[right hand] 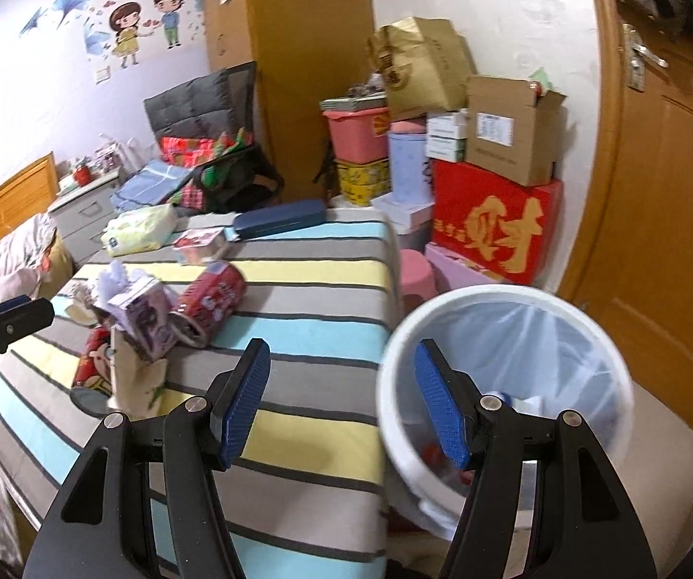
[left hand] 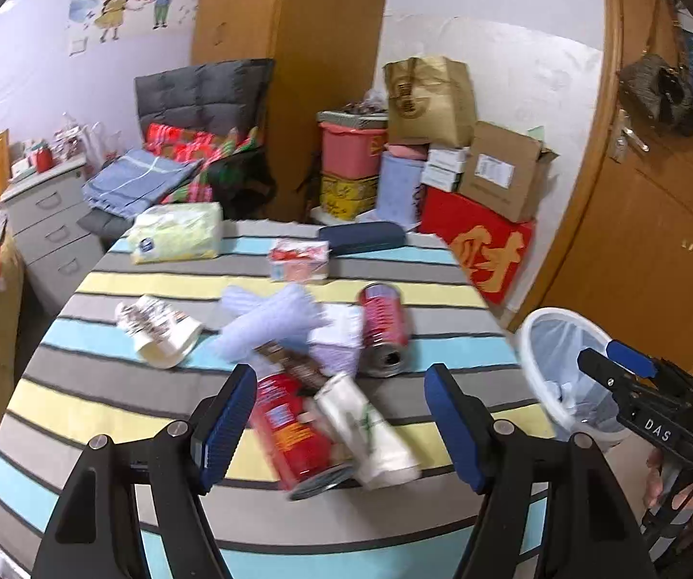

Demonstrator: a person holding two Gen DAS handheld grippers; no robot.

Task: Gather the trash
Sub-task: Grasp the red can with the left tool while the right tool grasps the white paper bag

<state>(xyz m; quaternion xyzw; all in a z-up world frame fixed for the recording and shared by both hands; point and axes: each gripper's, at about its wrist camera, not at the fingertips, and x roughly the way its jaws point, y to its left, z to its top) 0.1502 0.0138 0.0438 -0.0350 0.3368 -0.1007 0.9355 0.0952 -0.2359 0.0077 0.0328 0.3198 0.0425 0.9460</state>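
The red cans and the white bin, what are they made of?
The red cans look like thin metal: a shiny silver rim shows at the open end. The white bin looks like smooth plastic, with a thin see-through plastic bag lining it.

A worktop under a cloth striped blue, grey and yellow carries two red cans lying on their sides, one near and one farther, a white wrapper touching the near can, a crumpled paper cup, a purple carton, a tissue pack, a small red-and-white packet and a dark blue case.
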